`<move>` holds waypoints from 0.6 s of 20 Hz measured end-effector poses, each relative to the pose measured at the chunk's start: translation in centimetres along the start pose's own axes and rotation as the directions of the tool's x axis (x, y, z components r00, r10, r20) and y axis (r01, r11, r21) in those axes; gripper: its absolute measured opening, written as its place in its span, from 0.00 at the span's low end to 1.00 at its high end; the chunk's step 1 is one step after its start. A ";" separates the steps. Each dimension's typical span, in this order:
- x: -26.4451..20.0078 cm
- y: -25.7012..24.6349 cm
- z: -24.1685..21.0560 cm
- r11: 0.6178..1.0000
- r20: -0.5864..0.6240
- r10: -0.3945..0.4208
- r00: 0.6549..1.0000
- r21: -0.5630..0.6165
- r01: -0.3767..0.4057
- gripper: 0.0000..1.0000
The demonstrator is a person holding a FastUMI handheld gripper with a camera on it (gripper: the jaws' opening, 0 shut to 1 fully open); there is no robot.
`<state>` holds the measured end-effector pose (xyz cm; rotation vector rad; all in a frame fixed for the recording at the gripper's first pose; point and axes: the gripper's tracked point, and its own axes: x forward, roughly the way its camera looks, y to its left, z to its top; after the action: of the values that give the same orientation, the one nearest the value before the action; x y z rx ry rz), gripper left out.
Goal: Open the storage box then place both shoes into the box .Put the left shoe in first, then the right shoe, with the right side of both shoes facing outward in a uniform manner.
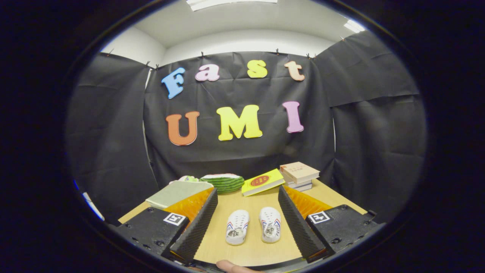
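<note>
Looking fwd along the gripper (248, 223) over a light wood worktop (252, 246) inside a black-cloth booth. Fingers spread wide apart, holding nothing, one ridged finger (197, 227) on the left and the other (297, 227) on the right, both angled inward toward the far end. Between the fingers, resting on the worktop: two small white shoes side by side, toes pointing away, openings facing up. Left shoe (237, 226) & right shoe (270, 224) lying near each other w/ a narrow strip of worktop between them, neither touching a finger. Beyond the shoes, toward the back wall: a pale green flat lidded box (178, 192) partly hidden behind the left finger, a green striped watermelon-slice-shaped thing (223, 182) w/ pale top just beside it, a yellow book (262, 182) propped at a tilt w/ a red oval on its cover, & a stack of books (299, 175) at the back right corner. Fingertip of a person (232, 267) showing at the near edge, below the shoes.
</note>
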<state>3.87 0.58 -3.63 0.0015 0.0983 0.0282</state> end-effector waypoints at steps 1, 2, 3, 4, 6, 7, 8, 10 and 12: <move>0.6 0.0 -0.2 1.000 -0.013 0.000 1.000 0.007 0.000 1.00; 1.4 0.1 -0.4 1.000 -0.024 0.009 1.000 0.017 -0.009 1.00; 2.4 0.3 -0.6 0.999 -0.036 0.023 0.999 0.030 -0.022 1.00; 3.4 0.5 -1.0 0.998 -0.055 0.037 0.998 0.044 -0.035 1.00; 6.0 0.8 -2.3 0.996 -0.117 0.070 0.991 0.069 -0.062 1.00; 7.4 1.0 -3.2 0.995 -0.161 0.082 0.984 0.077 -0.070 1.00; 8.8 1.1 -4.2 0.993 -0.202 0.094 0.975 0.089 -0.078 1.00; 11.8 1.6 -6.1 0.989 -0.277 0.125 0.953 0.116 -0.096 1.00; 14.8 2.3 -7.7 0.982 -0.342 0.164 0.925 0.149 -0.119 1.00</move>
<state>17.77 3.33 -12.78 0.1300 0.4613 0.1679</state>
